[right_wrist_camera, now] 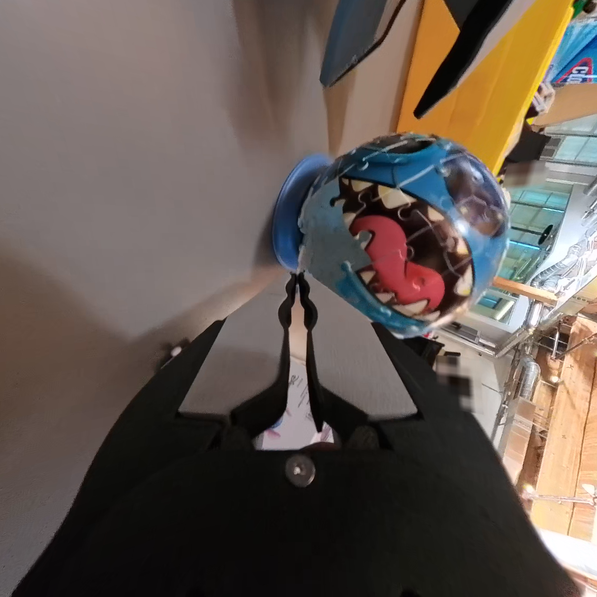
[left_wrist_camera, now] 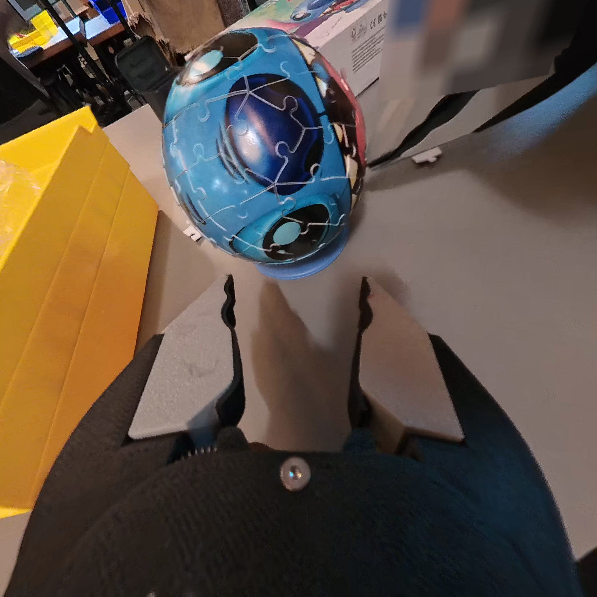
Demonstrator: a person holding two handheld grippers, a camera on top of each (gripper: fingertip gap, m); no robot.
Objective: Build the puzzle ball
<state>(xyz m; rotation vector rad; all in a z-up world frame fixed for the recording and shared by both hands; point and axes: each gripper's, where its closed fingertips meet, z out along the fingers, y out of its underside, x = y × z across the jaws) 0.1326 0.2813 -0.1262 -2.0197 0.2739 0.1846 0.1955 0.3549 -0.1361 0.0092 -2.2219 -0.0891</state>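
The puzzle ball (left_wrist_camera: pixel 258 155) is blue with dark eyes and a toothy red-tongued mouth. It stands on a blue round stand (left_wrist_camera: pixel 297 269) on the grey table (left_wrist_camera: pixel 452 290). It has a round hole at its top. My left gripper (left_wrist_camera: pixel 297 289) is open and empty, just short of the stand. My right gripper (right_wrist_camera: pixel 298 276) is shut, and its tips touch the ball's (right_wrist_camera: pixel 403 239) lower edge beside the stand (right_wrist_camera: pixel 287 223). I cannot see anything between its tips. It also reaches in from the right in the left wrist view (left_wrist_camera: pixel 370 164).
A yellow bin (left_wrist_camera: pixel 64 290) stands close on the left of the ball. A printed cardboard box (left_wrist_camera: pixel 339 45) lies behind it. A loose white puzzle piece (left_wrist_camera: pixel 426 157) lies on the table at the right, another (left_wrist_camera: pixel 192 233) by the ball's left foot. There is about 11 cm between the tips of the two grippers.
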